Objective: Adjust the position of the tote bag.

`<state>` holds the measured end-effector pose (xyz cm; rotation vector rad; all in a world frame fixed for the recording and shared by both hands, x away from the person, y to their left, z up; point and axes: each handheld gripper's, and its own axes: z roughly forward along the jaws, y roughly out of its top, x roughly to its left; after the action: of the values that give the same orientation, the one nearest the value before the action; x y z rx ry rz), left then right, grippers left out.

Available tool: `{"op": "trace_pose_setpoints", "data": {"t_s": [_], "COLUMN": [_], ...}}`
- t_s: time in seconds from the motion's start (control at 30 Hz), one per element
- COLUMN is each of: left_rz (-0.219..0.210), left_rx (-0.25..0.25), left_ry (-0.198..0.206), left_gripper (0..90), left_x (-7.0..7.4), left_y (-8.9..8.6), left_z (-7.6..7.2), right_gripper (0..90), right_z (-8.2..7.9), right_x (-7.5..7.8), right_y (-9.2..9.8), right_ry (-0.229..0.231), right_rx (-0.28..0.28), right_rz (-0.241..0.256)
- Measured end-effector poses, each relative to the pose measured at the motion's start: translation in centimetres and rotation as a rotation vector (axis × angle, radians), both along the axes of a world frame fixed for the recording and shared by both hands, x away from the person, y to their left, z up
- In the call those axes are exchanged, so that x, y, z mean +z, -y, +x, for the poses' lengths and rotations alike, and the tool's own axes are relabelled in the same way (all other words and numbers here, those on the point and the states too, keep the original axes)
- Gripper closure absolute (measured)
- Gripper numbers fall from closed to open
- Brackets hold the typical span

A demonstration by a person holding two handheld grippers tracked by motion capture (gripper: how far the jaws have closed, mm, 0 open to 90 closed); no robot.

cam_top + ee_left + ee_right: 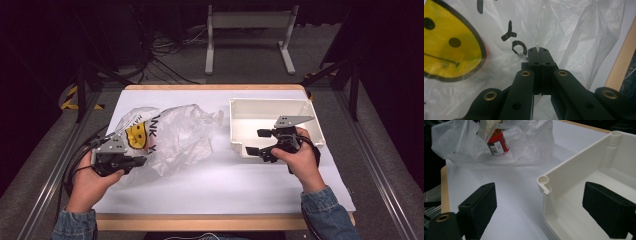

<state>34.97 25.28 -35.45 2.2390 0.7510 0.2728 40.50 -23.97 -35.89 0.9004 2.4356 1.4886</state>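
Note:
A crumpled clear plastic bag (172, 132) with a yellow smiley face (449, 50) lies on the left half of the white table (225, 185). My left gripper (141, 161) is at the bag's near-left edge, shut on a fold of the film (538, 48). Inside the bag stands a tilted red can (497, 142) with a white label. A white plastic bin (240, 107) sits at the right, with nothing in the part I see. My right gripper (256, 141) is open, its jaws astride the bin's near-left corner (543, 183), touching nothing.
The table's wooden edge (200, 222) runs along the front. Behind the table on the floor are a white frame stand (247, 30), loose cables (160, 60) and black tripod legs (345, 70). Bare white surface lies between bag and bin.

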Motion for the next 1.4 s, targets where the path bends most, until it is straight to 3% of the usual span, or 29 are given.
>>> {"op": "trace_pose_setpoints", "data": {"t_s": [0.37, 0.43, 0.57, 0.83, 1.03, 1.27, 1.4], "left_rz": [-0.044, -0.074, -0.122, -0.170, -0.178, -0.166, -0.164], "left_rx": [0.097, 0.139, 0.183, 0.252, 0.254, 0.203, 0.183], "left_ry": [-0.001, -0.002, 0.007, 0.016, 0.019, 0.030, 0.032], "left_gripper": [88.9, 84.9, 87.3, 89.8, 89.8, 89.8, 89.7], "left_x": [0.0, -0.1, -0.3, -0.6, -0.6, -0.5, -0.4], "left_y": [-3.3, -3.7, -4.5, -5.7, -6.1, -5.5, -5.3], "left_z": [-0.2, -0.1, 0.2, 0.4, 0.4, 0.6, 0.5], "right_gripper": [10.3, 8.2, 7.3, 7.1, 7.7, 10.8, 24.7], "right_z": [0.4, 0.5, 0.8, 2.6, 4.0, 5.8, 6.3], "right_x": [-0.7, -0.9, -0.9, -0.6, -1.0, -1.1, -1.5], "right_y": [-3.3, -4.0, -4.8, -8.2, -11.2, -13.6, -14.9], "right_ry": [0.030, 0.040, 0.050, 0.058, 0.057, 0.050, 0.058], "right_rx": [0.031, 0.025, 0.006, -0.014, -0.011, -0.038, -0.048], "right_rz": [0.043, 0.047, 0.056, 0.063, 0.029, 0.033, -0.018]}}
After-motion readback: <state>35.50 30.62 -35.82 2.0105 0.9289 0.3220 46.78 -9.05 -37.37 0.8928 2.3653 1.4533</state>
